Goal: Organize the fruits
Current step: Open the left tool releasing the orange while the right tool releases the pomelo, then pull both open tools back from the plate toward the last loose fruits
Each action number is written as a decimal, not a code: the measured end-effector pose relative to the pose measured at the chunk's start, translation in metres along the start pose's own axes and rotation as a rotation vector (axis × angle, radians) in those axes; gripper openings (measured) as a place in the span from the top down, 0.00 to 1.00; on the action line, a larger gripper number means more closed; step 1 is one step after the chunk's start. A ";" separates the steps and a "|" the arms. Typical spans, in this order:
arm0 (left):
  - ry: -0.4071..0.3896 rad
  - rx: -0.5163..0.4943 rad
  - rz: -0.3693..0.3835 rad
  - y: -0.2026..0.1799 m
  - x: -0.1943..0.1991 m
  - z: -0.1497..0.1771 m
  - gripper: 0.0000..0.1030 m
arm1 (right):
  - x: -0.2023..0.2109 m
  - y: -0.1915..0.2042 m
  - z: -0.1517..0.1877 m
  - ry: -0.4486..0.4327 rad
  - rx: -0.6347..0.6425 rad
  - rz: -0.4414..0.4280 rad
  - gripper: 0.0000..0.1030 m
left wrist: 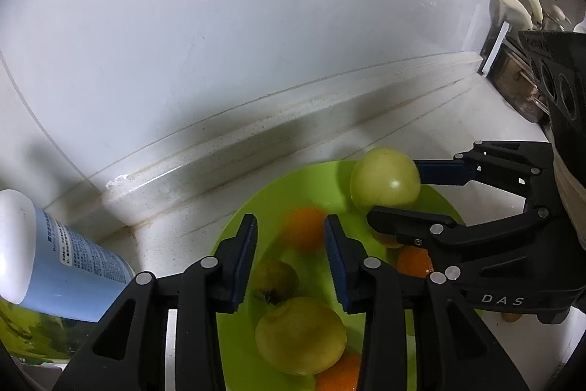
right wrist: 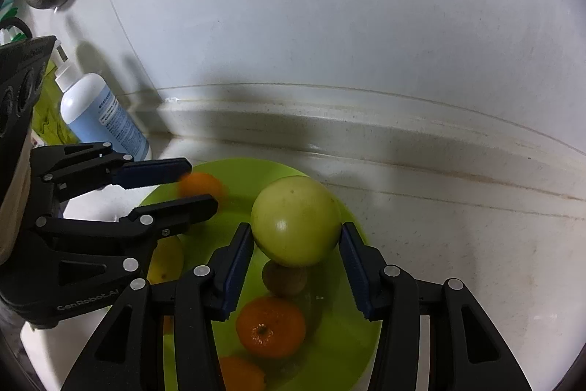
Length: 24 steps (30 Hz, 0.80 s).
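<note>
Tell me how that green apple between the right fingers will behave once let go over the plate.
The green apple is round and glossy, so it will probably roll. The green plate looks shallow and crowded with an orange, so it may knock neighbours. It seems firm.

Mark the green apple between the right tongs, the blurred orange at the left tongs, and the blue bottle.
green apple (right wrist: 295, 220): right wrist view, front face.
blurred orange (left wrist: 303, 228): left wrist view, centre.
blue bottle (right wrist: 104, 118): right wrist view, label.

One green plate (left wrist: 238, 226), one blue bottle (left wrist: 73, 266), two large green fruits (left wrist: 384, 176), three oranges (right wrist: 271, 325), two small brownish fruits (right wrist: 285, 277).
</note>
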<state>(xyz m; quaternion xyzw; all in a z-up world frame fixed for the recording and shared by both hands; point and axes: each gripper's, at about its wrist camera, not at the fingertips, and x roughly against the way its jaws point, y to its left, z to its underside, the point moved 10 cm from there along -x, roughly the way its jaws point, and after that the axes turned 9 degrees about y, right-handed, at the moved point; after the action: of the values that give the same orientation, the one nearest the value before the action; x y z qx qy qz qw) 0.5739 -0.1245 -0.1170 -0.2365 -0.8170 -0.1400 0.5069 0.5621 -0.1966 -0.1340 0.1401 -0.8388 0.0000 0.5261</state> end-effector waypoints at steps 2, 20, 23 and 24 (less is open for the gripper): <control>-0.004 0.007 -0.002 0.002 0.001 0.000 0.59 | 0.003 0.000 -0.001 -0.013 -0.001 0.007 0.52; -0.169 0.079 -0.104 -0.004 0.091 0.032 0.45 | 0.092 0.013 0.029 -0.163 -0.007 0.049 0.49; -0.210 0.098 -0.116 -0.009 0.114 0.040 0.43 | 0.113 0.017 0.037 -0.202 -0.006 0.070 0.47; -0.217 0.099 -0.119 -0.012 0.118 0.042 0.43 | 0.119 0.019 0.040 -0.211 -0.004 0.071 0.47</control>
<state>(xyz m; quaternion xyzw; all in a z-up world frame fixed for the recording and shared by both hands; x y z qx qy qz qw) 0.4918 -0.0859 -0.0296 -0.1760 -0.8855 -0.1032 0.4174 0.4740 -0.2125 -0.0442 0.1085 -0.8940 0.0022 0.4347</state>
